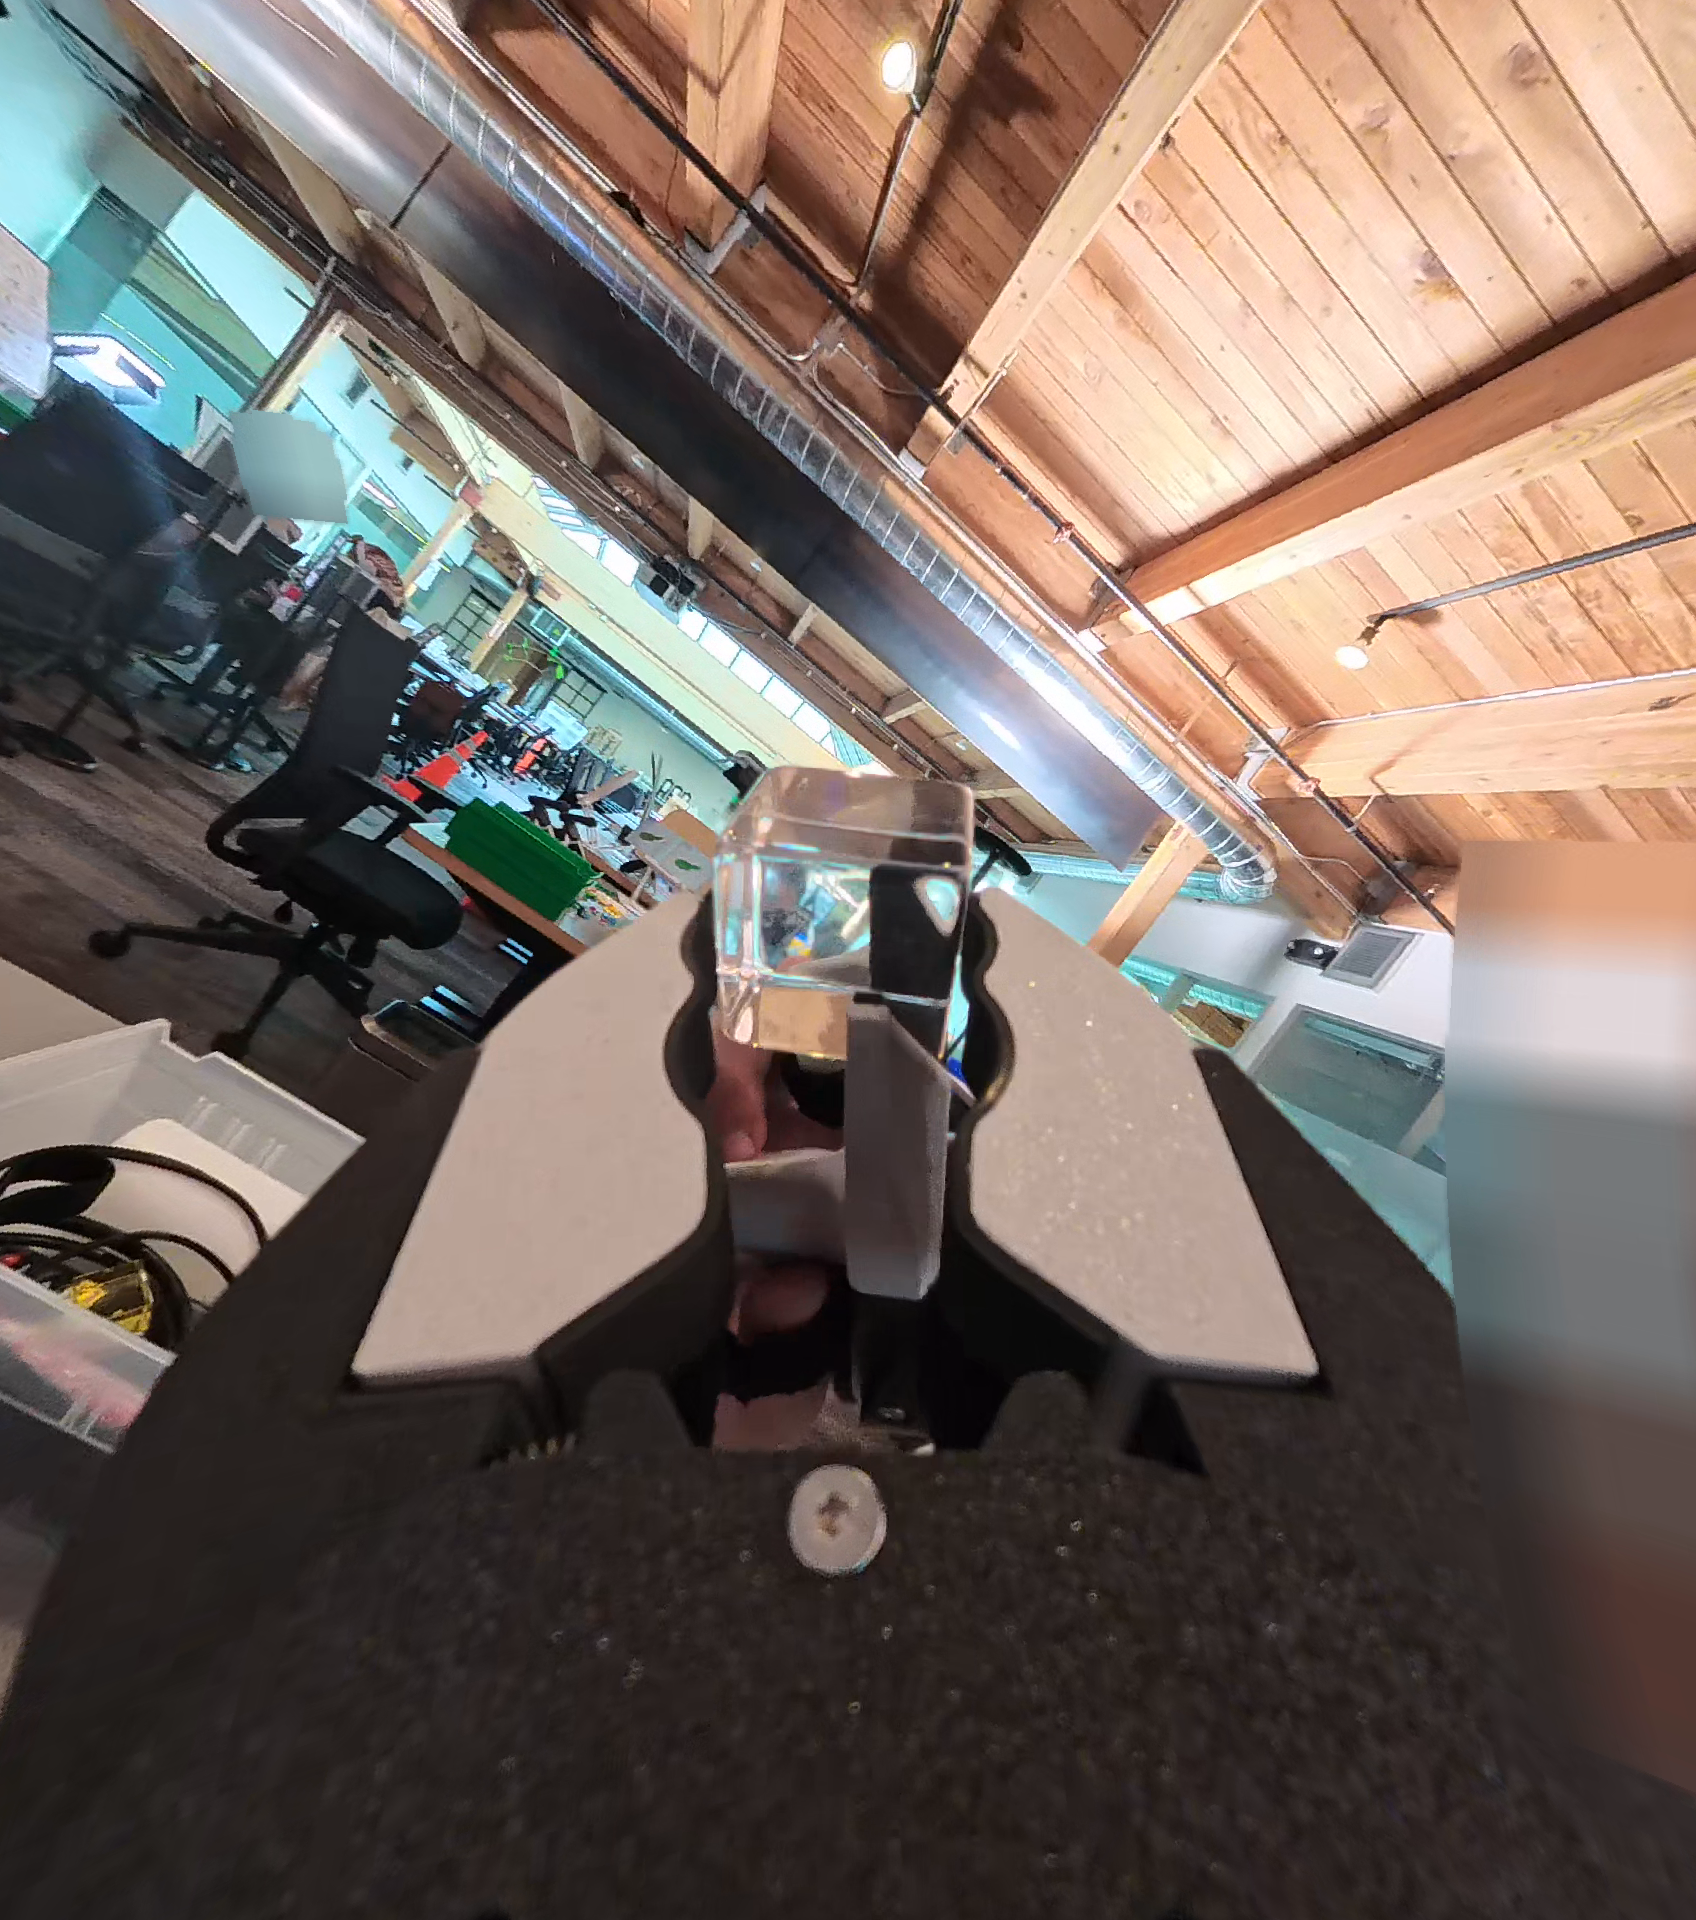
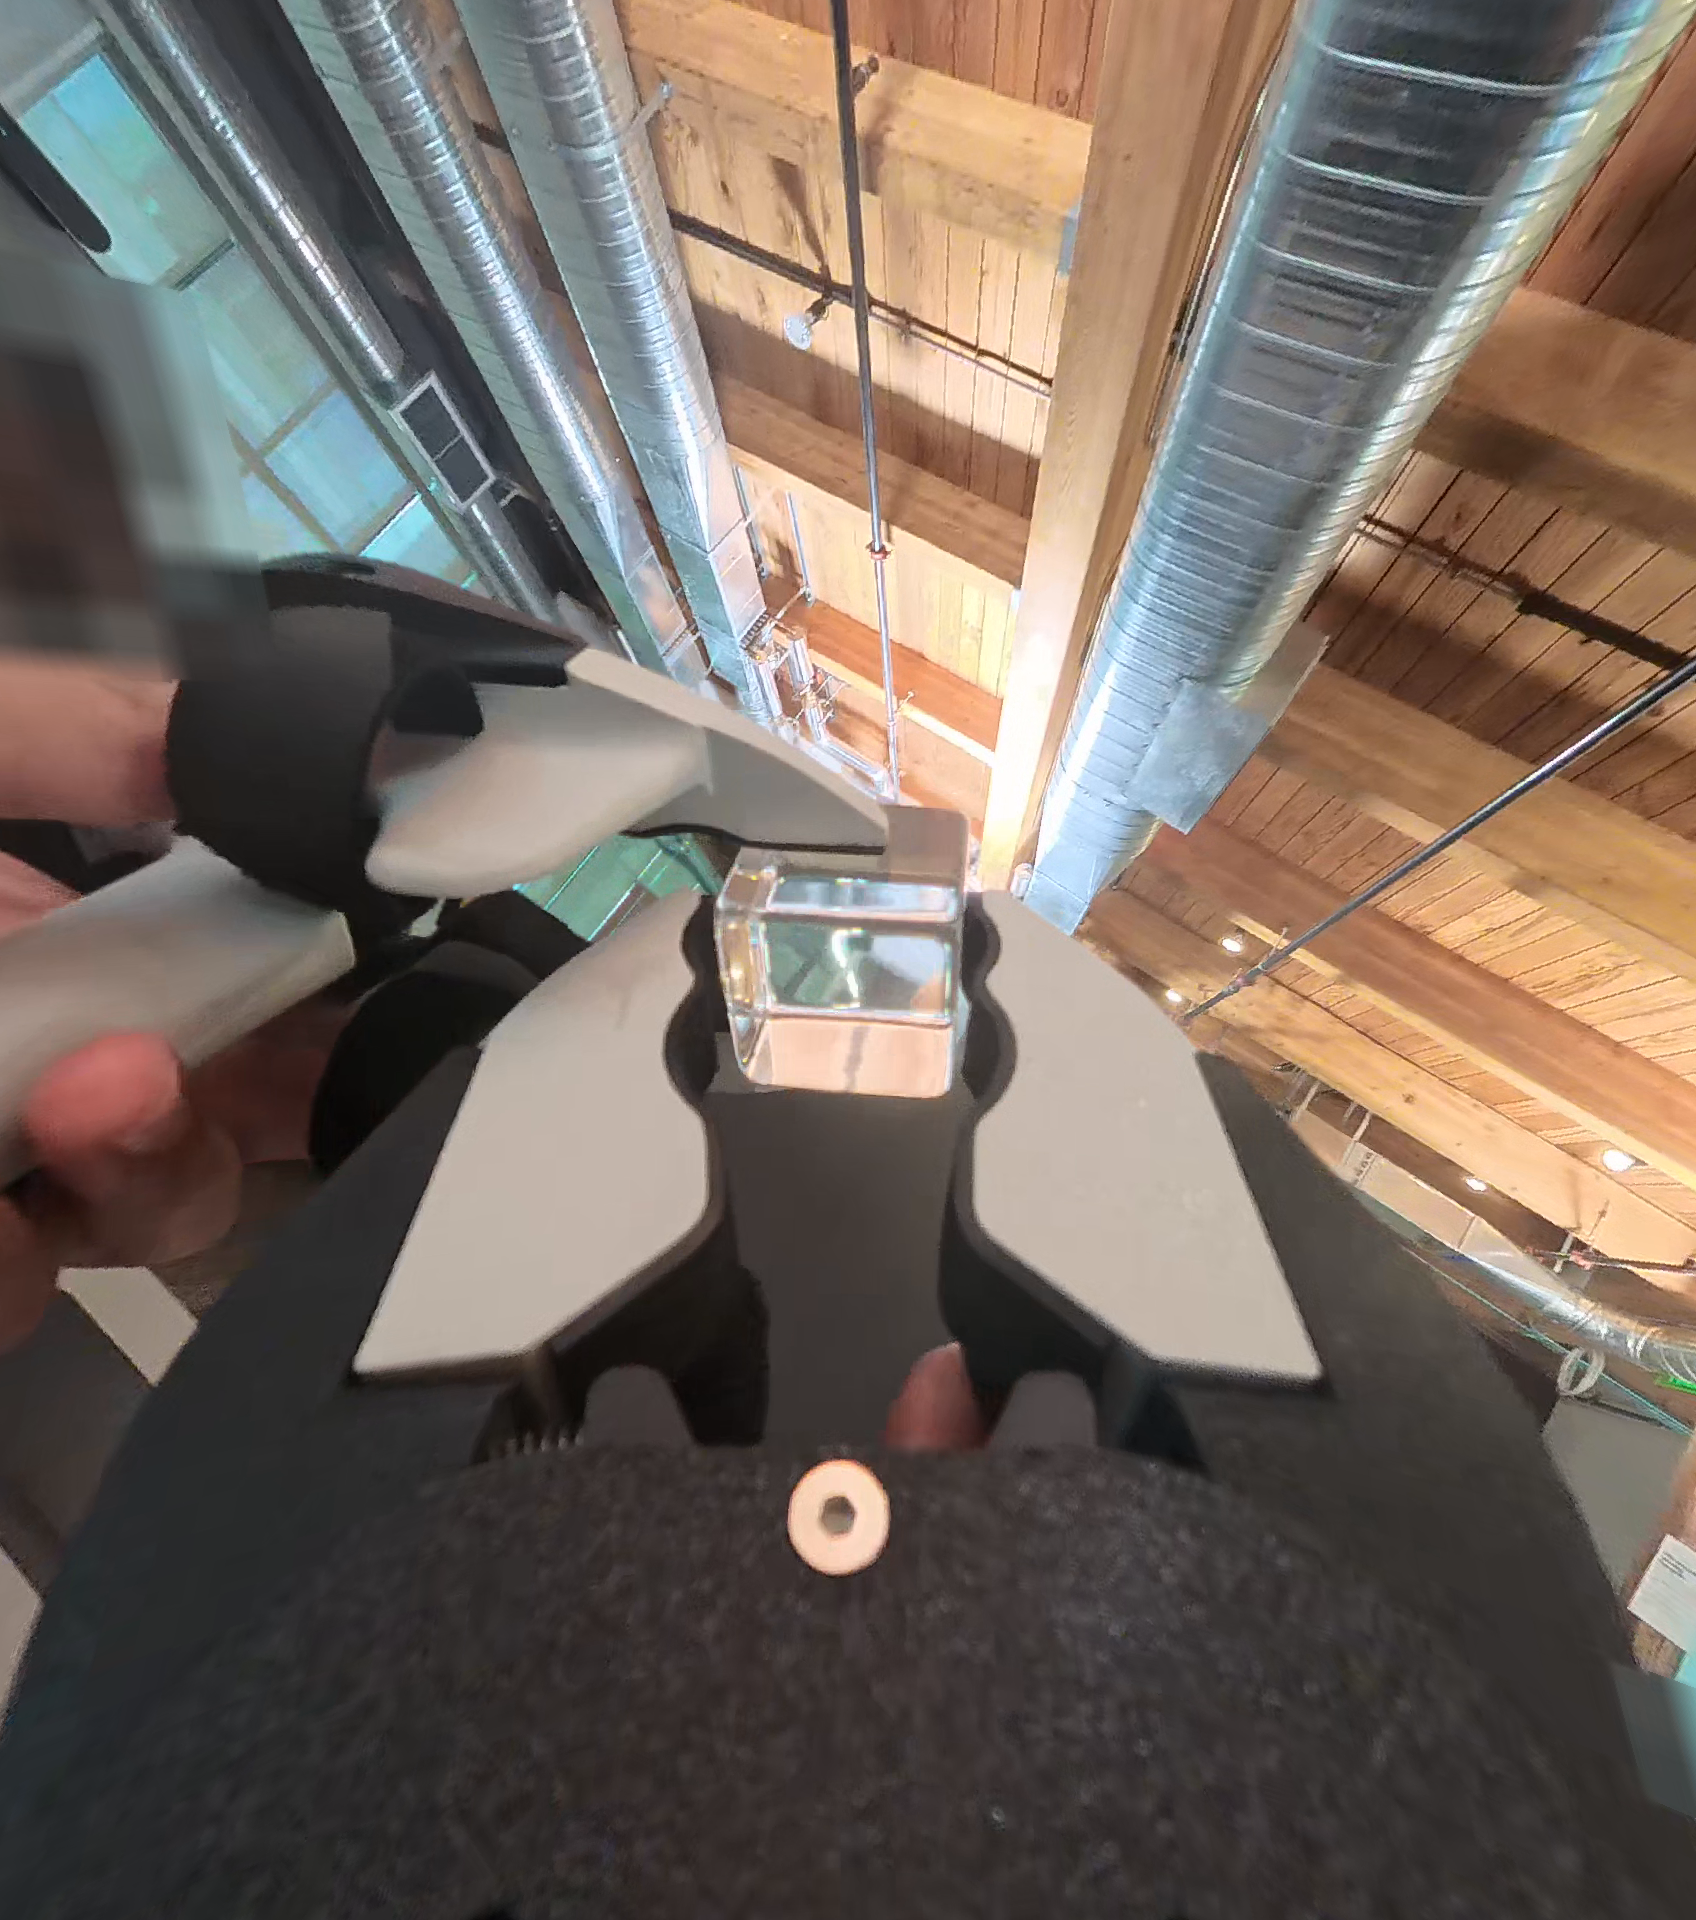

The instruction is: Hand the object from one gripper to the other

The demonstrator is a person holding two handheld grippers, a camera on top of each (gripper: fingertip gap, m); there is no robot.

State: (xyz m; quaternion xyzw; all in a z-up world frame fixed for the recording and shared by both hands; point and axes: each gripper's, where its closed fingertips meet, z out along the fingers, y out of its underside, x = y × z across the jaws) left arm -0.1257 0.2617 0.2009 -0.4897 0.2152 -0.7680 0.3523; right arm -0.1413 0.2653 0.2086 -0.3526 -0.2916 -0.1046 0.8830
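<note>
Clear glass cube (image 1: 839,914) held aloft under a timber ceiling (image 1: 1343,312), pinched at the fingertips of both the left gripper (image 1: 839,935) and right gripper (image 2: 839,966), each closed on it.

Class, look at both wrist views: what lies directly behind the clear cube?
Behind the cube show wooden ceiling beams and metal ducts; in the left view, an office with chairs. Both grippers, left and right, clamp it, covering its sides.

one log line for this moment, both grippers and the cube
phase: mid-handover | clear cube: held aloft | left gripper: shut on cube | right gripper: shut on cube
</note>
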